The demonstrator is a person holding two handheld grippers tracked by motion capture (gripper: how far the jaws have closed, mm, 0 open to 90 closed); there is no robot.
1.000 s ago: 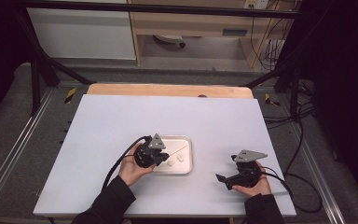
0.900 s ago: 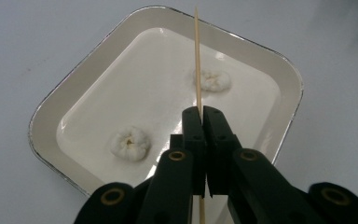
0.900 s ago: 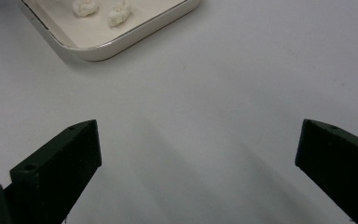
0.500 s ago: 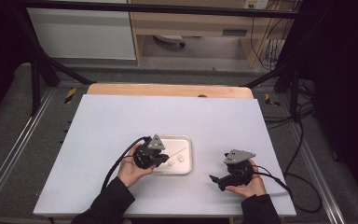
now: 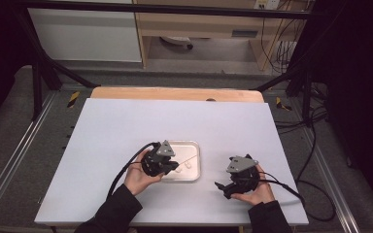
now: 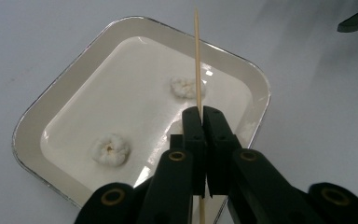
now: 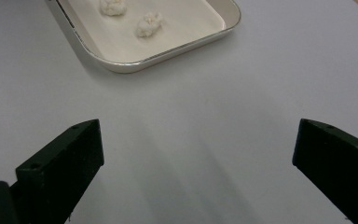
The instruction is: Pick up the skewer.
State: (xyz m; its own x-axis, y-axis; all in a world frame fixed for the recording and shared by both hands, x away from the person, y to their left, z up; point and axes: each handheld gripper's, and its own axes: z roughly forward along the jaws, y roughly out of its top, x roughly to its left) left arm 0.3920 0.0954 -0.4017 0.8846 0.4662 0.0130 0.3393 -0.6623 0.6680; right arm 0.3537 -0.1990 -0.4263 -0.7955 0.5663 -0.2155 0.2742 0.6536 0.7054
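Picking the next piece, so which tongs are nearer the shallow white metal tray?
Left. The left tongs, shut on a thin wooden skewer, hang over the tray; the right tongs sit open beside it, apart.

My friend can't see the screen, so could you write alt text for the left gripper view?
The left gripper is shut on a thin wooden skewer that points out over a shallow white tray on a pale table. Two small white fluffy lumps, one nearer and one beside the skewer, lie in the tray.
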